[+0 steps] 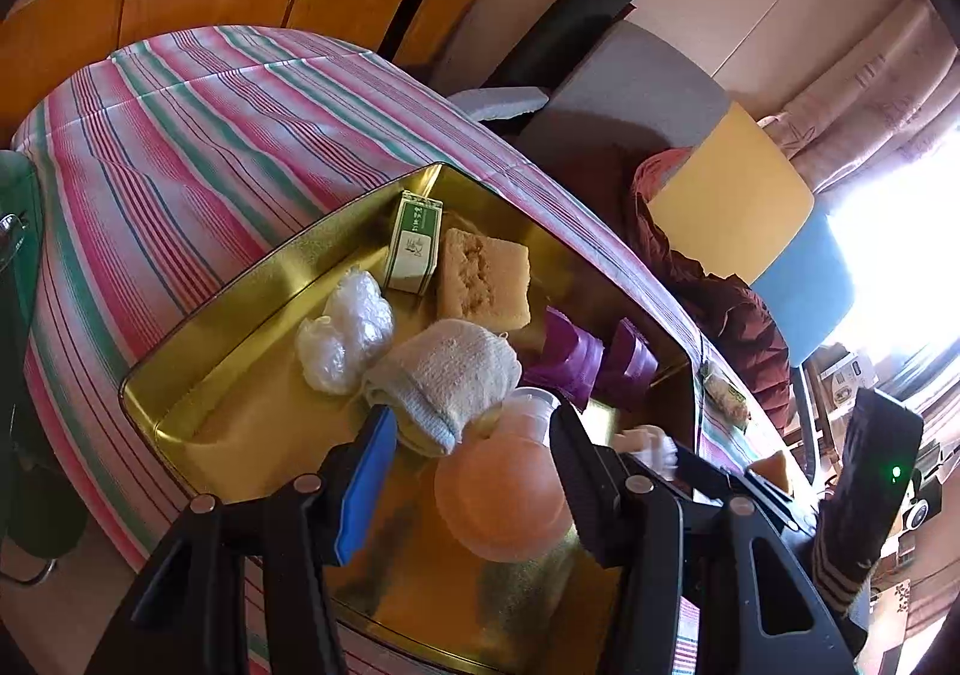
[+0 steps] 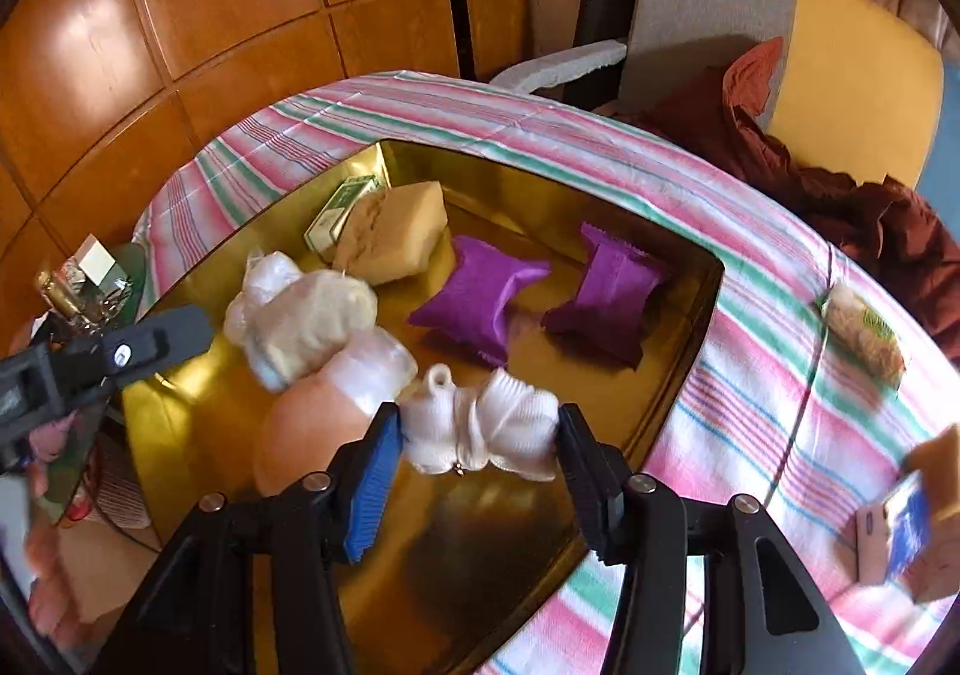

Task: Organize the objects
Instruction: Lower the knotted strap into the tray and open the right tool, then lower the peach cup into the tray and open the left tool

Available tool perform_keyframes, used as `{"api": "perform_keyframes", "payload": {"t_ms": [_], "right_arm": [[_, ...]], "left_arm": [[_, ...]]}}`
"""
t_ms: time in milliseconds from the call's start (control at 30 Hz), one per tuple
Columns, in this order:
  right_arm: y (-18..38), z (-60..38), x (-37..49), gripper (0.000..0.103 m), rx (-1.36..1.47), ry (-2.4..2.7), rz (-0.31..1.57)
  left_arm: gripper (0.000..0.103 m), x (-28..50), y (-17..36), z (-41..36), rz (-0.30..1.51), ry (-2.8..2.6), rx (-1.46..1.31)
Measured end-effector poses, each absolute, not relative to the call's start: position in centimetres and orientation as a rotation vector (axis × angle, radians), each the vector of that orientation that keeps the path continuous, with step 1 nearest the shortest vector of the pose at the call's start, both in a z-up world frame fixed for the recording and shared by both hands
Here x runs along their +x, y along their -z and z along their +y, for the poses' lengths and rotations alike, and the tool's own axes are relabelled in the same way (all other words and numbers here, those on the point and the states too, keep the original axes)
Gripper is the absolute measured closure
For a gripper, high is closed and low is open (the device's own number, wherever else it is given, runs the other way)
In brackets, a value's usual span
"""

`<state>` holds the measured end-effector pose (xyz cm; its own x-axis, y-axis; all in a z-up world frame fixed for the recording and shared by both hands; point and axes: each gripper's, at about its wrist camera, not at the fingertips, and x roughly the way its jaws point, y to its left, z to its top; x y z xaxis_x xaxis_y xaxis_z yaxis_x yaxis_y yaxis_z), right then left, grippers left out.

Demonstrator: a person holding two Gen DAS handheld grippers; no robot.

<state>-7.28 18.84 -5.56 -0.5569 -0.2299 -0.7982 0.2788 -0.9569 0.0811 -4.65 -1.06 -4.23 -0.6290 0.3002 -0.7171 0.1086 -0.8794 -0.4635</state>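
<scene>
A gold tray (image 1: 198, 339) (image 2: 672, 339) lies on the striped tablecloth. In it are a green-white box (image 1: 414, 243) (image 2: 336, 213), a yellow sponge (image 1: 483, 279) (image 2: 396, 237), a crumpled plastic bag (image 1: 345, 336), a rolled grey-white sock (image 1: 444, 375) (image 2: 306, 327) and two purple packets (image 2: 480, 297) (image 2: 606, 303). My left gripper (image 1: 474, 459) is shut on a peach bottle (image 1: 501, 495) (image 2: 300, 435) with a clear cap, over the tray. My right gripper (image 2: 480, 429) is shut on a white sock bundle (image 2: 480, 423), over the tray's near side.
A snack packet (image 2: 864, 336) (image 1: 726, 393) lies on the cloth right of the tray. A sponge and a blue-labelled item (image 2: 912, 513) sit at the right edge. A chair with dark red clothes (image 2: 840, 183) stands beyond the table. Small bottles (image 2: 78, 291) stand at left.
</scene>
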Motion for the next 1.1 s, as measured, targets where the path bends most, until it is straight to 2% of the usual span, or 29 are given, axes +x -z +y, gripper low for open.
{"api": "perform_keyframes", "payload": {"t_ms": [33, 67, 500, 1100], "right_arm": [[5.5, 18.8, -7.3, 0.035, 1.275, 2.564, 0.084], [5.3, 18.8, -7.3, 0.031, 1.254, 2.584, 0.085], [3.9, 24.9, -3.0, 0.024, 1.215, 2.68, -0.157], [7.9, 31.9, 1.7, 0.021, 1.438, 2.692, -0.236]], "left_arm": [[0.049, -4.6, 4.2, -0.9, -0.721, -2.642, -1.297], [0.049, -4.5, 4.2, -0.9, -0.717, -2.64, -1.295], [0.049, -3.9, 4.5, 1.5, -0.633, -2.6, -1.304], [0.049, -1.2, 4.1, 8.9, -0.332, -2.431, -1.259]]}}
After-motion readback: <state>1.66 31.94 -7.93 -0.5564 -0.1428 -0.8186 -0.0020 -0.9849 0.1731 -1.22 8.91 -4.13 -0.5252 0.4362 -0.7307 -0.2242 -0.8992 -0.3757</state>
